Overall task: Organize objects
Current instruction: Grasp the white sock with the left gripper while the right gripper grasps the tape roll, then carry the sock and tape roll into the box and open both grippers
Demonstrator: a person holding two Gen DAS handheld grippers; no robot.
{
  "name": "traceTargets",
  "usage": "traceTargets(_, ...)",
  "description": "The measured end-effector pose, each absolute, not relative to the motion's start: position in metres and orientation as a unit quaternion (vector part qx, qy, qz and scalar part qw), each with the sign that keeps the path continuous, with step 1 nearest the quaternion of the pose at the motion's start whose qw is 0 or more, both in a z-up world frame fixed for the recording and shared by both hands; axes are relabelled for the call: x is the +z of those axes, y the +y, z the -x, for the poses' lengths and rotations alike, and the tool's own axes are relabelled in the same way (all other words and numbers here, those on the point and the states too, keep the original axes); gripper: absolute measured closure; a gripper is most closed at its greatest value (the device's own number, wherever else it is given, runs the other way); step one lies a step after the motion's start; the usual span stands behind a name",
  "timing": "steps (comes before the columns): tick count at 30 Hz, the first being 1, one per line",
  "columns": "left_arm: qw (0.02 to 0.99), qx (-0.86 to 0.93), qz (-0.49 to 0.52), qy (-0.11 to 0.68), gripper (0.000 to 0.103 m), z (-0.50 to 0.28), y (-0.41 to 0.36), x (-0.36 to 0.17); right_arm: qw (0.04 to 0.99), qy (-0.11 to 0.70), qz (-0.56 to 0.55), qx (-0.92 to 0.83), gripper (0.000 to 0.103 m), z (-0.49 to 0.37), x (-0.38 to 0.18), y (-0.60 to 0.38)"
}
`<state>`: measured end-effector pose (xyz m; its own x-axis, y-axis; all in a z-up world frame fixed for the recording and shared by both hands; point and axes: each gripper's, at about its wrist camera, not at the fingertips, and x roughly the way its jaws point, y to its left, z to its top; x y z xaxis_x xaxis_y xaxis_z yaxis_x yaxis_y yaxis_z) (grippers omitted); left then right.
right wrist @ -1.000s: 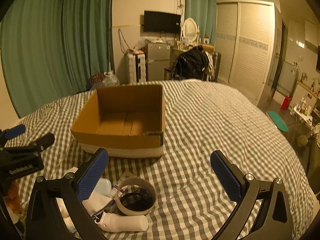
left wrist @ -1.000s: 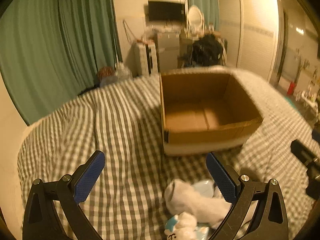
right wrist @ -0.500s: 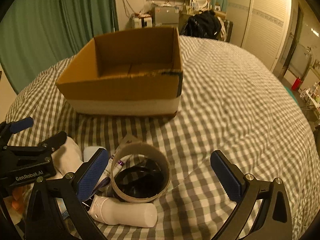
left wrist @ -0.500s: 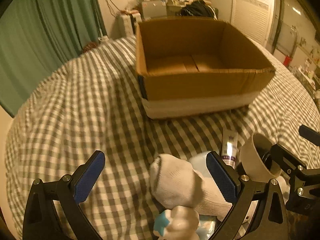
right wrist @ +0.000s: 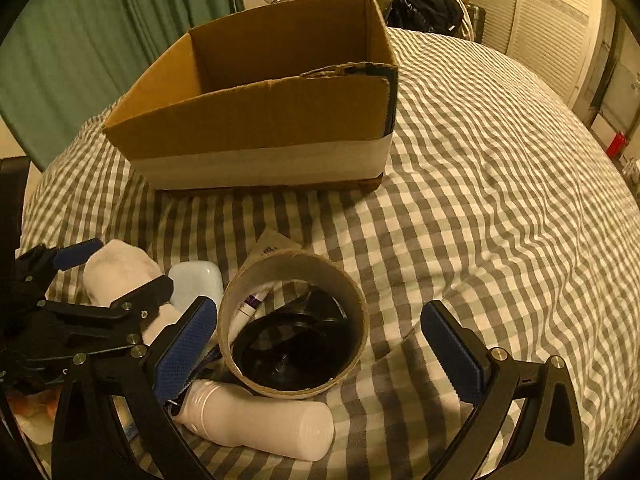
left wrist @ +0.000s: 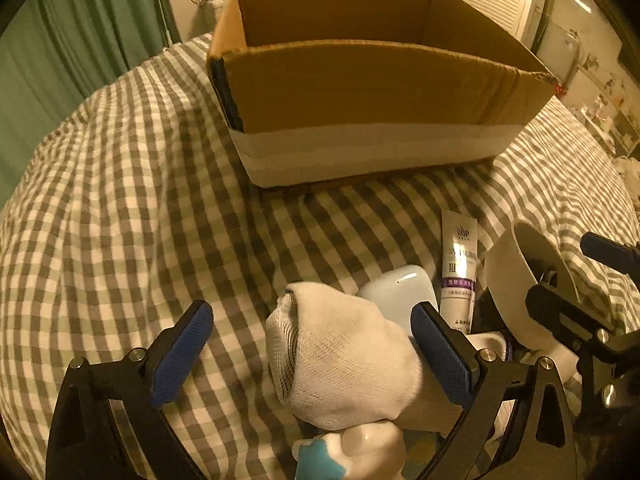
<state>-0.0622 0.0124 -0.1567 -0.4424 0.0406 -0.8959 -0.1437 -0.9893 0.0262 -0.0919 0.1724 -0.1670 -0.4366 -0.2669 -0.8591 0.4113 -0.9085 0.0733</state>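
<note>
An open cardboard box (left wrist: 372,80) (right wrist: 260,120) stands on the checked bedcover. In front of it lies a pile: a rolled white sock (left wrist: 340,356) (right wrist: 116,272), a pale blue case (left wrist: 400,292) (right wrist: 196,284), a cream tube (left wrist: 460,264), a wide tape roll (right wrist: 294,320) (left wrist: 516,280) and a white bottle (right wrist: 260,424). My left gripper (left wrist: 312,356) is open, its jaws either side of the sock. My right gripper (right wrist: 320,364) is open, low around the tape roll.
A small white and blue figure (left wrist: 352,456) lies at the near edge of the left wrist view. Green curtains (right wrist: 80,40) hang at the left, white wardrobe doors (right wrist: 552,20) at the right. The bedcover (right wrist: 500,180) stretches right of the box.
Both grippers have moved forward and down towards the pile. The sock now sits between my left jaws and the tape roll between my right jaws. Both stay open.
</note>
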Motion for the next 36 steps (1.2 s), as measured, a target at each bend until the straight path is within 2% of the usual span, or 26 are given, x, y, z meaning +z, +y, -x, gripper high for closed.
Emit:
traceTargets(2,0.065,0.843,0.533,0.034,0.006,0.063,0.009,-0.16,0.212,0.081,-0.492,-0.841,0.001,0.09,-0.168,0.168)
traceTargets(4,0.078,0.838,0.54,0.02,0.022,0.063,0.008,-0.161,0.215,0.087,-0.496,-0.837,0.001,0.091,-0.171,0.166)
traceTargets(6,0.095,0.834,0.543,0.016,0.033,0.06,0.01,-0.161,0.216,0.084,-0.508,-0.829,0.001,0.095,-0.177,0.166)
traceTargets(13,0.081,0.843,0.532,0.028,0.042,0.048,0.015,-0.151,0.234,0.055,-0.522,-0.818,0.022,0.103,-0.184,0.173)
traceTargets(20,0.034,0.855,0.518,0.002,0.051,0.034,-0.002,-0.126,0.234,0.042,-0.508,-0.828,0.023,0.103,-0.178,0.181)
traceTargets(24,0.018,0.856,0.516,-0.022,0.055,0.027,-0.014,-0.115,0.222,0.041,-0.467,-0.855,0.023,0.089,-0.156,0.19)
traceTargets(36,0.012,0.884,0.467,0.009,0.059,0.003,-0.001,-0.058,0.231,0.036,-0.412,-0.88,0.023,0.051,-0.104,0.198)
